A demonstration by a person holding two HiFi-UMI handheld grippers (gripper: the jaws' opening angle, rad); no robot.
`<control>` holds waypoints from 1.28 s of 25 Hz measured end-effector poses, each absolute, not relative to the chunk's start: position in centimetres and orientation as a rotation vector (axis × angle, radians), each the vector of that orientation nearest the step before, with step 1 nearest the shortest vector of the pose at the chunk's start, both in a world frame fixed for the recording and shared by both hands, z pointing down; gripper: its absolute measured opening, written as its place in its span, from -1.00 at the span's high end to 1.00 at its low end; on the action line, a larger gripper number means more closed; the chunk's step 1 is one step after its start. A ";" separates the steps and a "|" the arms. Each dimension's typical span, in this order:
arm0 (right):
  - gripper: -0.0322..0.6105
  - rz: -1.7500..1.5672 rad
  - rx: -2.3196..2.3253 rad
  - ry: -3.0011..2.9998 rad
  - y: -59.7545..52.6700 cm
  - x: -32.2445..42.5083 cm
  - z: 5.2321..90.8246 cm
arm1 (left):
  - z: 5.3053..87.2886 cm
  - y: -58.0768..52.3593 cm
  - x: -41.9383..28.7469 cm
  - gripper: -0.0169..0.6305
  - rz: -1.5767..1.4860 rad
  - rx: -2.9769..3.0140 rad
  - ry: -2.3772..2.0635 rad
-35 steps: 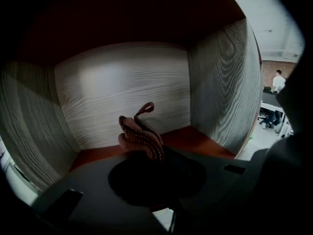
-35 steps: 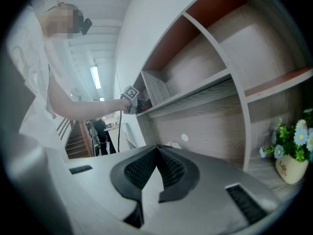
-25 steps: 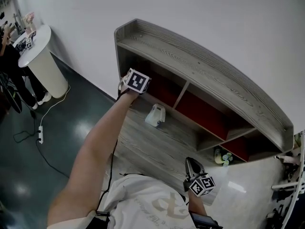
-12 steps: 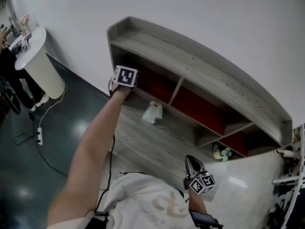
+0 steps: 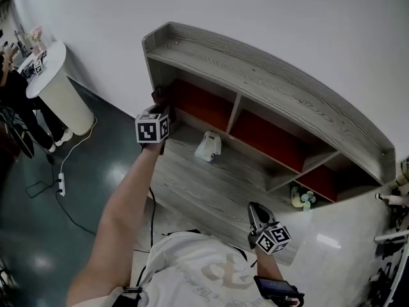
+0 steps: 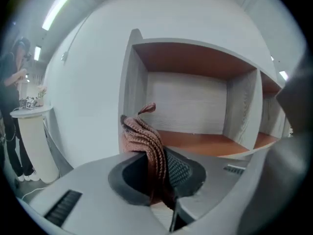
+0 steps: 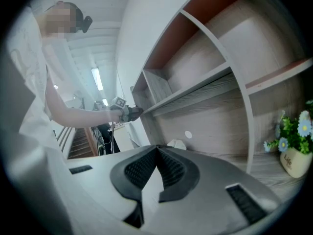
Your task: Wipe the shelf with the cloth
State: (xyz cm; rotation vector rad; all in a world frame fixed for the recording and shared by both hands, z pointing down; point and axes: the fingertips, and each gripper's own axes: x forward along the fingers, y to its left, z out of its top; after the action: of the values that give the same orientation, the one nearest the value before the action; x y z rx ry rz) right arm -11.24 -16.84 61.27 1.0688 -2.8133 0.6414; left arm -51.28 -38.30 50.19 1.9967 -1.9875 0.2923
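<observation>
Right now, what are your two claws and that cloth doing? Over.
Copy: left gripper shut on cloth at left end of shelf. Empty right gripper shut, held low. Nearby, white object on lower board.

Lab-like test room, glossy dark floor [image 5: 38, 235], power strip [image 5: 62, 183], white pedestal table [image 5: 61, 101], ceiling strip lights [image 6: 58, 6]

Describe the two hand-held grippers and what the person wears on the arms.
Both the left hand-held gripper and the right hand-held gripper have grey bodies with black, textured pads. Each carries a white cube with black square markers. The arms are bare below a white short-sleeved T-shirt; a black cable runs beside the left arm.
</observation>
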 end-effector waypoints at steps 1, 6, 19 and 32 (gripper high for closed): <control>0.89 0.639 1.066 -2.817 -16.8 -11.3 61.2 | 50.7 -37.2 -50.9 0.74 0.276 2.003 -1.988; 0.89 0.621 1.031 -2.833 -16.3 -11.7 60.9 | 54.1 -31.1 -47.2 0.74 0.204 2.084 -1.892; 0.89 0.585 0.991 -2.857 -15.1 -12.2 60.7 | 60.2 -17.7 -36.5 0.74 0.194 2.306 -1.562; 0.89 0.541 0.909 -2.867 -12.5 -13.5 60.8 | 62.1 -11.5 -30.2 0.74 0.192 2.409 -1.363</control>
State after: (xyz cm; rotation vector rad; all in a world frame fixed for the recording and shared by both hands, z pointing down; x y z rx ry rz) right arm -13.54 -12.48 60.81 0.9089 -2.8675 0.5408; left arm -30.21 -11.47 62.05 2.4085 -1.3633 0.1924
